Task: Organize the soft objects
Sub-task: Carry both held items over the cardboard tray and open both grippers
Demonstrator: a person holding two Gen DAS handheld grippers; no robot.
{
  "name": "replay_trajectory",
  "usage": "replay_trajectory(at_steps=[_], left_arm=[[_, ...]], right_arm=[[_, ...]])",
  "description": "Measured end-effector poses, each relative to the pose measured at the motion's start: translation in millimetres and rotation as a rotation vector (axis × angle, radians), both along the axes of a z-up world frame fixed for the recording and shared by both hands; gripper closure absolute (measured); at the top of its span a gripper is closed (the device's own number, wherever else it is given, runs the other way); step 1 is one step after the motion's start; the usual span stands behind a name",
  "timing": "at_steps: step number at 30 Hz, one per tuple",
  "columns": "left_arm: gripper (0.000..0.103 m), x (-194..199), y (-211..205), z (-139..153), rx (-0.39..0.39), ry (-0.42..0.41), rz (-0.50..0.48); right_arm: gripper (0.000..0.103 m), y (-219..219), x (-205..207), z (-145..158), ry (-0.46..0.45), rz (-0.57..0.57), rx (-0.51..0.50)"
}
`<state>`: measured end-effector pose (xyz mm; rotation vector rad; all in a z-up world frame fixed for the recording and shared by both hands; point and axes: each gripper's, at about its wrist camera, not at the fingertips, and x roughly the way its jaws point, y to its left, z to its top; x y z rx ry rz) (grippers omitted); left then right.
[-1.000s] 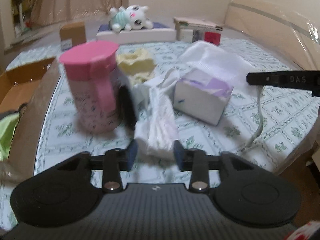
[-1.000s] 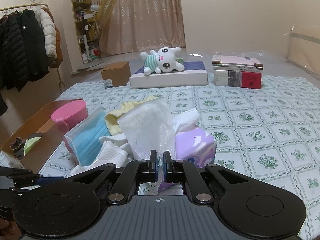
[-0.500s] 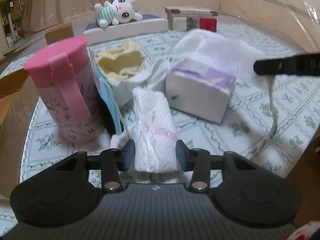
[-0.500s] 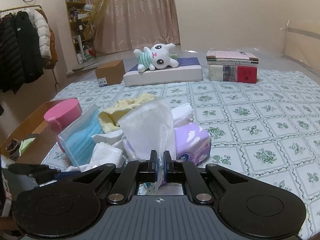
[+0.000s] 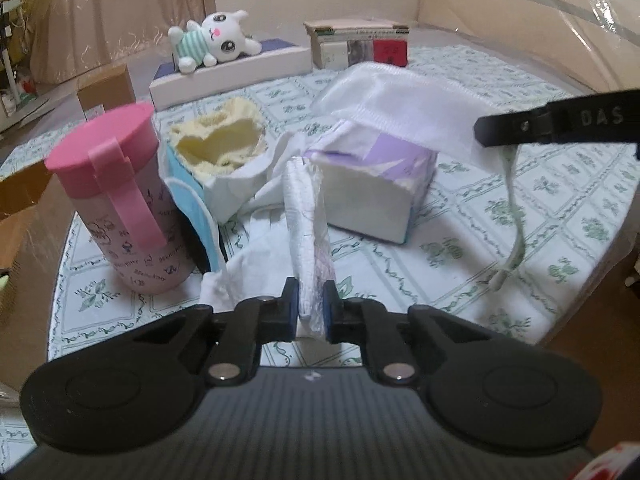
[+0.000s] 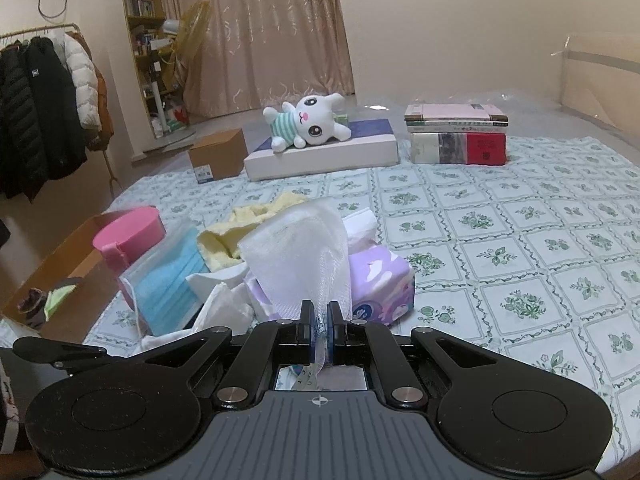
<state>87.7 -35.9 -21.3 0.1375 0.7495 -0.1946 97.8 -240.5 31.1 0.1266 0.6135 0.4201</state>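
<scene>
A soft white packet in clear wrap [image 5: 304, 208] lies on the patterned bedsheet [image 5: 480, 248], its near end between my left gripper's [image 5: 310, 296] jaws. Those jaws are closing and the pads press on it. My right gripper [image 6: 319, 320] is shut on a white face mask [image 6: 300, 252], held up over the purple tissue pack [image 6: 380, 276]. In the left wrist view the mask [image 5: 400, 100] hangs from one of the right gripper's fingers [image 5: 540, 124], its ear loop dangling. A yellow cloth [image 5: 220, 144] and a bag of blue masks [image 6: 168, 288] sit in the pile.
A pink-lidded cup [image 5: 120, 200] stands left of the pile. An open cardboard box [image 6: 60, 272] sits off the bed's left edge. At the far end lie a plush rabbit [image 6: 308, 124] on a flat white box, stacked books [image 6: 456, 136] and a small carton [image 6: 218, 152].
My left gripper slid forward to the white packet and its jaws drew together around the near end. The right gripper stays shut on the mask, barely moved.
</scene>
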Motion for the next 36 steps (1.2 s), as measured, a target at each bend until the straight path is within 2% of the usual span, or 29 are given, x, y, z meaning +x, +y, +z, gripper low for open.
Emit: replay_trajectory(at_steps=[10,16,20,30,36], left_arm=[[0.093,-27,15,42,-0.064,-0.056,0.012],[0.093,-44,34,69,-0.090,-0.105,0.033],[0.093,-55,55,86,-0.087,-0.145,0.065],[0.093,-75,144,115,-0.042,-0.197,0.205],[0.092,-79,207,119,0.013,-0.192,0.294]], right_arm=[[0.098,5,-24,19,-0.008,0.006,0.047],[0.098,15,-32,44,-0.045,0.026,0.090],[0.098,35,-35,64,-0.080,0.081,0.113],[0.098,138,-35,95,-0.128,0.300,0.161],[0.098,217,-25,96,-0.125,0.414,0.177]])
